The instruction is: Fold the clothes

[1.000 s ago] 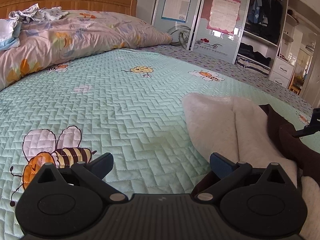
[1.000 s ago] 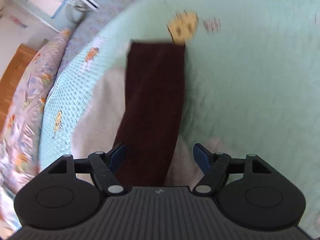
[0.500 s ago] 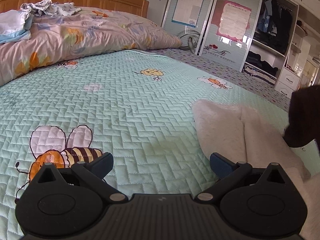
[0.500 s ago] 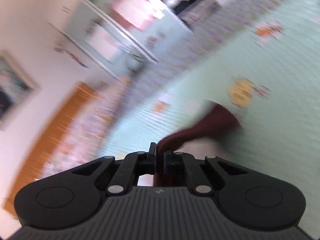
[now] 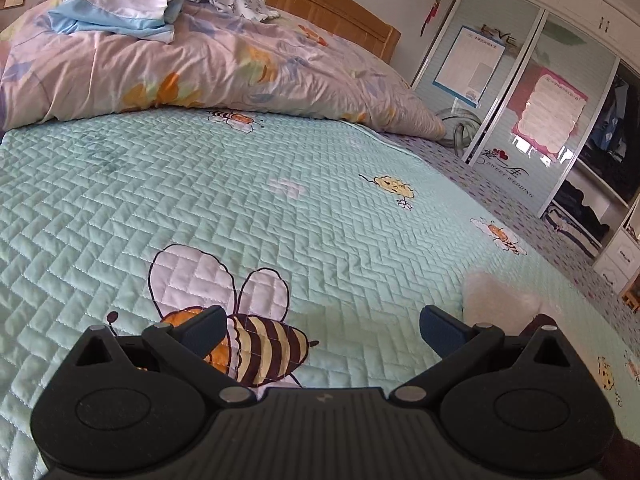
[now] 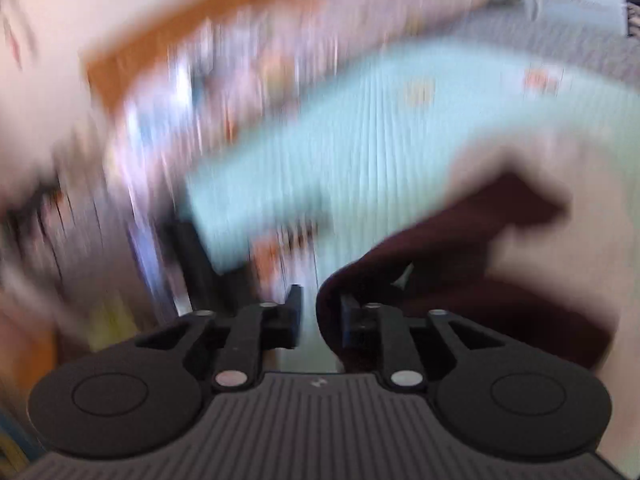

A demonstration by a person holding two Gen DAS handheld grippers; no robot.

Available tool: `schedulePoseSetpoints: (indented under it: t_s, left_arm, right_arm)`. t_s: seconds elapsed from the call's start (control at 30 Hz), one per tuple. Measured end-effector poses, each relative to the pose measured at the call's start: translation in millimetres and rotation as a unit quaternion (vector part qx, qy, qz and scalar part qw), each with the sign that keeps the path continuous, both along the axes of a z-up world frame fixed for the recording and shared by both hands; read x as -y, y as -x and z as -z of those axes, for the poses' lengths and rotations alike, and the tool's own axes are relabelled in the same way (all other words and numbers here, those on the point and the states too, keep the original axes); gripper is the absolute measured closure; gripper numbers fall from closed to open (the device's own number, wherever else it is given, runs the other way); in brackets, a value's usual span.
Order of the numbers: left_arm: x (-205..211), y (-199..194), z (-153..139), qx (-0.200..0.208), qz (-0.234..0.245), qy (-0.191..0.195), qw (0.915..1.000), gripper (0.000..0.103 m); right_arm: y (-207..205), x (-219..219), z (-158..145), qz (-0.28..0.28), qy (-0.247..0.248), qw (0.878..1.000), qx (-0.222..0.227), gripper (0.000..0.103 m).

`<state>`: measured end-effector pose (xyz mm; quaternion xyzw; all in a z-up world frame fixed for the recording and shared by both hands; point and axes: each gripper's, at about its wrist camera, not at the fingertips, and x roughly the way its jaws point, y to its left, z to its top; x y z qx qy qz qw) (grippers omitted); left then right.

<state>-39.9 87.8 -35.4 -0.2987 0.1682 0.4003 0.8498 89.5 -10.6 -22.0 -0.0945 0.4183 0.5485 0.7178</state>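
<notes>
The left gripper (image 5: 322, 326) hovers with fingers spread wide and empty above a mint quilted bedspread (image 5: 280, 200), near its bee print (image 5: 240, 344). A cream fleece garment (image 5: 498, 302) lies at lower right, long axis undeterminable. In the blurred right-wrist view, the right gripper (image 6: 320, 316) has a small gap between its fingers; dark maroon cloth (image 6: 460, 248) (streaming toward right of frame) drapes against its right finger, grip uncertain.

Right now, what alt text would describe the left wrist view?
An open left gripper hovers over a mint quilted bedspread printed with cartoon bees, holding nothing. A white fleecy garment lies at right; a floral duvet and wardrobe doors sit behind.
</notes>
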Motion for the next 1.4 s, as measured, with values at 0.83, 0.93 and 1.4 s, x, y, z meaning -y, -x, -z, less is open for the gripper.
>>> schedulePoseSetpoints:
  t_s: [0.83, 0.93, 1.4]
  left_arm:
    - [77.0, -51.8, 1.0, -0.050, 0.128, -0.133, 0.9815, 0.001]
    - [76.1, -53.7, 2.2, -0.052, 0.130, -0.132, 0.9814, 0.001]
    - [67.9, -44.9, 0.0, -0.049, 0.111, -0.130, 0.9841, 0.001]
  right_arm:
    - [-248.7, 94.8, 82.6, 0.315, -0.044, 0.942, -0.108, 0.028]
    - [-252.4, 82.5, 97.0, 0.298, -0.033, 0.942, -0.149, 0.030]
    - [-177.1, 111.0, 33.1, 0.353, -0.347, 0.830, -0.256, 0.094]
